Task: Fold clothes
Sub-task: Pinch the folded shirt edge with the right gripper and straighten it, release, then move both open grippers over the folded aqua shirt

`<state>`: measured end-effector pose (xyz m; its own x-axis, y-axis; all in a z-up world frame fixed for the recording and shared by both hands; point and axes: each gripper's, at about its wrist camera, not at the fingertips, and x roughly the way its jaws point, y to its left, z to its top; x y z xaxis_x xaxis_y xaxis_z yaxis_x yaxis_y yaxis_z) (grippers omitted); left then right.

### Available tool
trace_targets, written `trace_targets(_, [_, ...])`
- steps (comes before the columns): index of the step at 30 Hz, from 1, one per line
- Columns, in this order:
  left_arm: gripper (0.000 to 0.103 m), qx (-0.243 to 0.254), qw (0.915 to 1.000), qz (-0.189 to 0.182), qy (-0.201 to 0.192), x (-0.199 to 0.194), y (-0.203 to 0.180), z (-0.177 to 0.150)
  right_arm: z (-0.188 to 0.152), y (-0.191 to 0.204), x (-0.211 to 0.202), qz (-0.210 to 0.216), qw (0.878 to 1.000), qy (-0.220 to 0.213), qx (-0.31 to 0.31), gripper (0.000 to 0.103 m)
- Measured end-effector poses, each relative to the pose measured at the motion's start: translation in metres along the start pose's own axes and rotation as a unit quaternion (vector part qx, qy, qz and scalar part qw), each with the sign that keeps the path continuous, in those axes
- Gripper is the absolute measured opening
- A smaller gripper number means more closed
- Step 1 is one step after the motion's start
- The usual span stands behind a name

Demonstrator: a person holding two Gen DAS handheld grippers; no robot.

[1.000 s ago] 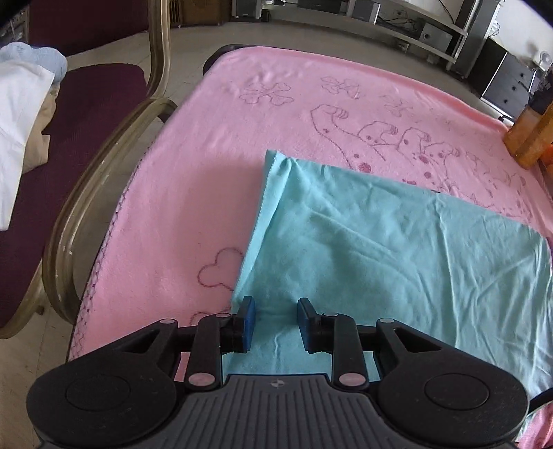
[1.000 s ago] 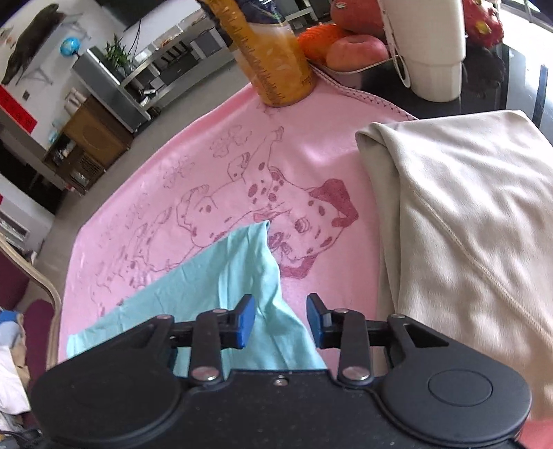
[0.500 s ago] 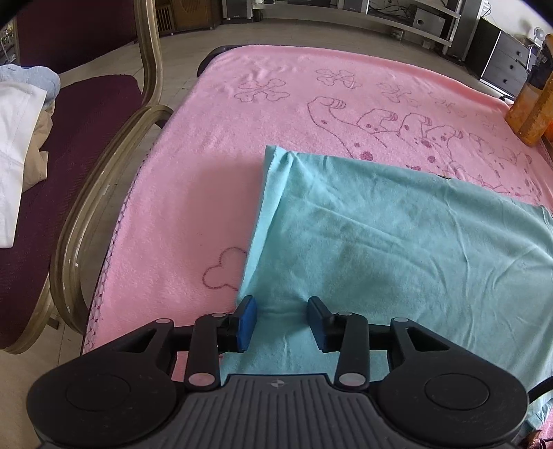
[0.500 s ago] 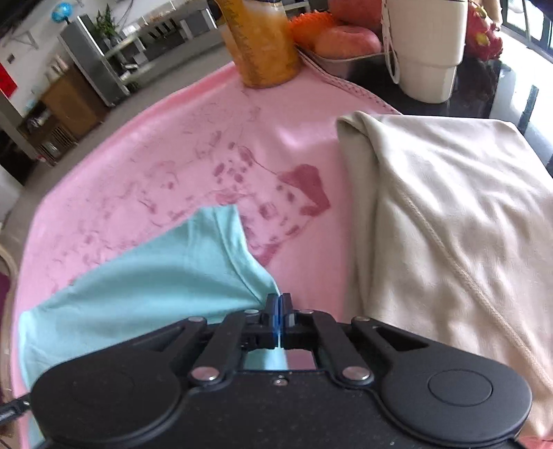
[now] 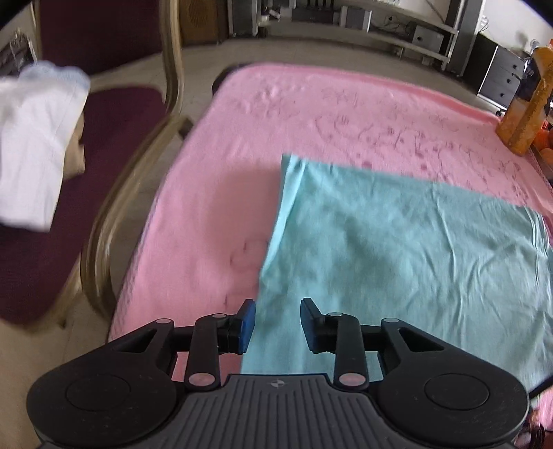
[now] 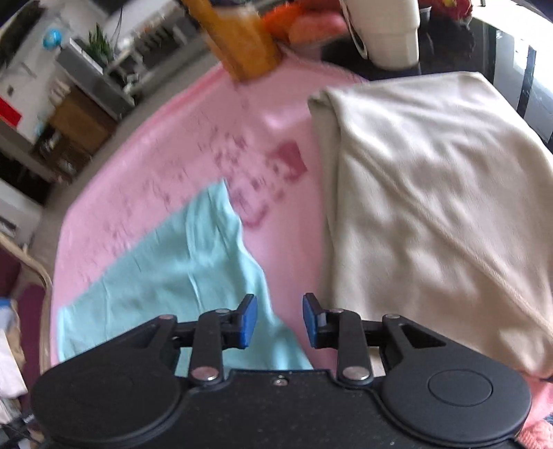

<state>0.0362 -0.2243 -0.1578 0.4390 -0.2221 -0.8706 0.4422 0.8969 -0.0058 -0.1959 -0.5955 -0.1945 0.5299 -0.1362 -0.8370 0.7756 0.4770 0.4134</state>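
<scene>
A teal cloth [image 5: 397,248] lies folded flat on the pink blanket [image 5: 214,193]. My left gripper [image 5: 277,323] hovers over the cloth's near left edge. Its jaws stand apart and are closing, with the cloth edge below the gap and neither pad pressing on it. In the right wrist view the teal cloth [image 6: 179,262] runs off to the left. My right gripper [image 6: 279,319] is above its near right edge with jaws opening. The edge lies under the gap, free of the pads. Both views are blurred by motion.
A folded beige garment [image 6: 425,193] lies right of the teal cloth on the pink blanket [image 6: 283,145]. An orange bottle [image 6: 242,45], a white cup [image 6: 383,31] and fruit stand at the far edge. A maroon chair [image 5: 114,193] with white clothes [image 5: 31,138] stands to the left.
The right gripper, shut at the teal cloth's edge half a second ago, has its jaws apart again. Both grippers have shifted a little over the cloth, whose far edge is nearer them.
</scene>
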Motion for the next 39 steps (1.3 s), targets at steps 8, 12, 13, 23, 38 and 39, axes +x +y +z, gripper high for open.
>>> trace_targets(8, [0.037,0.023,0.9987,0.042,0.019,-0.002,0.002,-0.025,-0.035,0.01,-0.005,-0.046,0.994,0.023,-0.1,0.014])
trace_targets(12, [0.038,0.052,0.9962,0.069,0.012,-0.005,0.0,-0.031,-0.055,0.009,-0.018,-0.119,0.983,0.009,-0.142,0.003])
trace_targets(13, [0.038,0.055,0.9957,0.074,0.008,-0.007,0.0,-0.033,-0.06,0.008,-0.021,-0.144,0.979,0.001,-0.146,0.003])
trace_targets(23, [0.034,0.026,0.9958,-0.005,-0.087,-0.035,-0.015,-0.025,-0.059,0.013,-0.056,0.026,0.993,-0.092,-0.072,0.009])
trace_targets(38, [0.042,0.053,0.9984,-0.019,0.003,-0.001,-0.041,-0.033,-0.065,0.038,0.02,0.157,0.982,0.096,0.05,0.012])
trace_targets(39, [0.041,0.039,0.9991,-0.013,0.011,-0.002,-0.032,-0.034,-0.064,0.02,0.015,0.15,0.981,0.094,0.083,0.011])
